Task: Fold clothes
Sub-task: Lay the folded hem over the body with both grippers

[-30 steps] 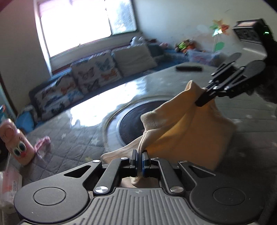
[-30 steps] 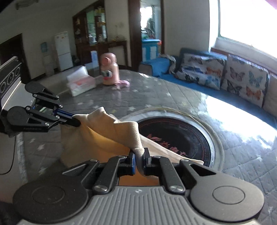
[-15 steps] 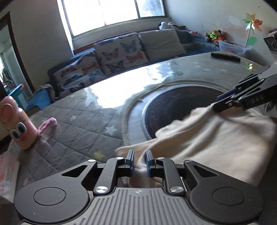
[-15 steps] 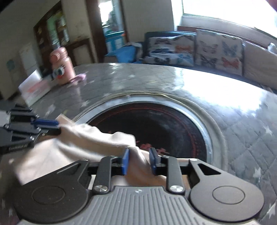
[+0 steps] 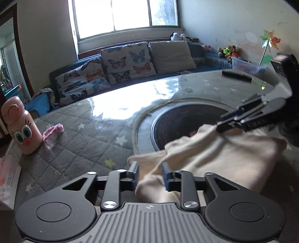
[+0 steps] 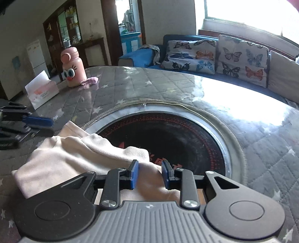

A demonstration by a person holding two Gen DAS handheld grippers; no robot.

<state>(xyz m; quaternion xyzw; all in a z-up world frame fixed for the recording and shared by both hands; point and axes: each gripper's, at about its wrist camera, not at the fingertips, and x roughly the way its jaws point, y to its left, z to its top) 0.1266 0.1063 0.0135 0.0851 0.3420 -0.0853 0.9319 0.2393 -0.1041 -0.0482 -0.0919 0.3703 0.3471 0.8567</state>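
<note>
This is a home living room. A dark blue sofa (image 5: 56, 74) with butterfly-print cushions (image 5: 129, 61) sits under a bright window (image 5: 123, 16), soft toys (image 5: 229, 51) lie along it, and a white fridge (image 6: 36, 56) stands beside a dark wooden cabinet (image 6: 65, 31). A pink cartoon-faced bottle (image 6: 73, 68) rests on the grey quilted table (image 6: 130, 87).

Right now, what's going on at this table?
A person with a handheld gripper in each hand is folding a cream garment on the quilted table, beside its dark round inset. The garment lies doubled over on the table. The left gripper and right gripper have both just been opening; a bit of cloth sits between each pair of jaws, but the pads no longer pinch it. A pink bottle stands further back, untouched.
</note>
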